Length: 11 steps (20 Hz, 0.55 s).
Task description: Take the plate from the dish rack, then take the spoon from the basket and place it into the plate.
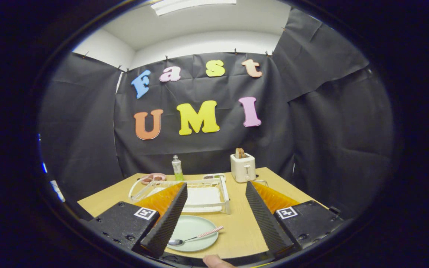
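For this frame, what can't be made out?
- Plate: its near-left rim is hidden behind a finger of the open gripper, gripper view.
- Small dishes behind the dish rack: contents too small.
- Basket: mostly behind the other finger.
- Spoon lies in the plate.

**Item Count, Wooden Table**

One round pale green plate [192, 232] is counted, bearing one metal spoon with a pink patterned handle [194, 238]. One white wire dish rack [196, 193], one white two-slot toaster [242, 167], one clear bottle of green liquid [177, 168] and one pink shallow dish [154, 178] are recorded. One gripper [214, 212] with two spread fingers is counted.
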### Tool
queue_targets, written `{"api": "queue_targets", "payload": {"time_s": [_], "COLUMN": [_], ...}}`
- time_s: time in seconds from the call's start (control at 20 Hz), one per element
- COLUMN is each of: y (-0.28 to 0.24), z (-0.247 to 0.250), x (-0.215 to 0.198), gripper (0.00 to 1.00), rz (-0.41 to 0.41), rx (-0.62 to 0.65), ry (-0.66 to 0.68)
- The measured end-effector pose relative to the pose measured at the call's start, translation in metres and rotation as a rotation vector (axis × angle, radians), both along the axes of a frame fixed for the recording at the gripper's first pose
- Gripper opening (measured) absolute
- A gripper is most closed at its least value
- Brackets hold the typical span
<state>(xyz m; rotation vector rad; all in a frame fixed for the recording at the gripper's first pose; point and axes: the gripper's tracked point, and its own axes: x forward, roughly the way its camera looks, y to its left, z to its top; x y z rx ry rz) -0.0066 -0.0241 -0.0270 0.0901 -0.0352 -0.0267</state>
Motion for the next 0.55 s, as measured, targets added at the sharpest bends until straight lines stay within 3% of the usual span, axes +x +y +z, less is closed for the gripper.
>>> {"api": "queue_targets", "payload": {"time_s": [0.55], "y": [-0.002], "z": [0.018], "x": [-0.032], "gripper": [1.00], "rz": [-0.003], "rx": [-0.003], "ry": [-0.036]}}
